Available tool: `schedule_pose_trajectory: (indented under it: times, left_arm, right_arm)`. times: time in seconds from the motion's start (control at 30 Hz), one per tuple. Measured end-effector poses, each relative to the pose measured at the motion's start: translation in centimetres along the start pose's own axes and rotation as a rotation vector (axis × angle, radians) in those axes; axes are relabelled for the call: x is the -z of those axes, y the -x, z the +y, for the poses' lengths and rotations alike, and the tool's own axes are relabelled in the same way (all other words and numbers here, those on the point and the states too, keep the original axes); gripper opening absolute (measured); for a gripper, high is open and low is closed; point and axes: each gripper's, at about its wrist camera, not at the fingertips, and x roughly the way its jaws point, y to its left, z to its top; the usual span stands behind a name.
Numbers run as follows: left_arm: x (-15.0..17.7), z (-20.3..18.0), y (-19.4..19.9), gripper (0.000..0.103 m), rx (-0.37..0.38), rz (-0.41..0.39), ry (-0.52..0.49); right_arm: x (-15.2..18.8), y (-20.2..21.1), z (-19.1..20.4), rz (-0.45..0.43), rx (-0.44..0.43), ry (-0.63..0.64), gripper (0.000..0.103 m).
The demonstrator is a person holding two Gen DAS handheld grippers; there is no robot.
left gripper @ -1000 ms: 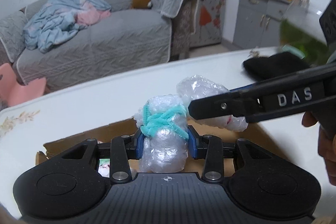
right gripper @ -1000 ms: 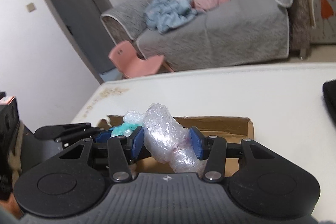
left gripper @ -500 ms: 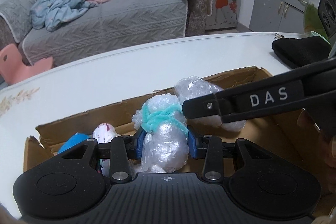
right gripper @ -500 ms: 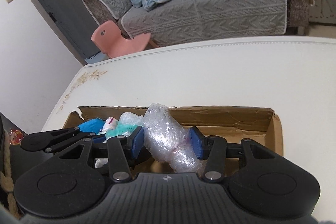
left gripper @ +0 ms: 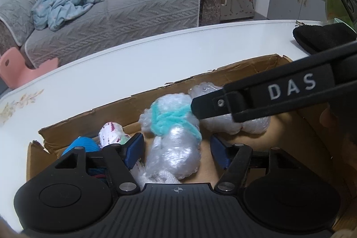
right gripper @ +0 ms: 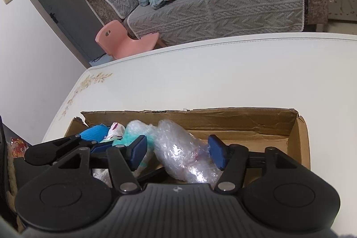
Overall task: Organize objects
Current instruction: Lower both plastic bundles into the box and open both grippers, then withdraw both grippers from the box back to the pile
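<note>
A cardboard box [left gripper: 234, 75] lies on the white table [left gripper: 133, 68]. Inside it rests a plastic-wrapped bundle tied with teal yarn [left gripper: 174, 117], between the blue pads of my left gripper [left gripper: 176, 152]. Those jaws are opening and both pads stand clear of the bundle. A second, clear plastic bundle [right gripper: 178, 148] lies on the box floor between the pads of my right gripper [right gripper: 178, 153], whose jaws are opening too, with the left pad well off the wrap. In the left wrist view the right gripper's black fingers [left gripper: 267, 99] cross over that clear bundle [left gripper: 252, 126].
A blue item [left gripper: 82, 144] and a white red-spotted item [left gripper: 111, 131] lie at the box's left end. The box's right half [right gripper: 256, 139] shows bare floor. A black object [left gripper: 323, 37] sits on the table's far right. A grey sofa [right gripper: 223, 3] and a pink chair [right gripper: 125, 41] stand beyond.
Both grippers sank with their bundles into the box. Their jaws then spread, and the bundles now rest on the box floor instead of being squeezed.
</note>
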Motion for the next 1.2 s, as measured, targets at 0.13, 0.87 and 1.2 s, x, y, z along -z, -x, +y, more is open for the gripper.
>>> schedule_pose_trajectory:
  times: [0.13, 0.87, 1.2]
  left_arm:
    - [0.0, 0.0, 0.0, 0.073, -0.004, -0.001, -0.006]
    - [-1.2, -0.6, 2.5, 0.087, 0.009, -0.049, -0.037]
    - [-0.8, -0.7, 4.0, 0.088, 0.040, -0.053, -0.116]
  right_arm:
    - [-0.1, 0.0, 0.0, -0.003, 0.002, 0.002, 0.062]
    - [-0.3, 2.2, 1.5, -0.008, 0.037, 0.109, 0.077]
    - [0.2, 4.1, 3.5, 0.027, 0.055, 0.389, 0.083]
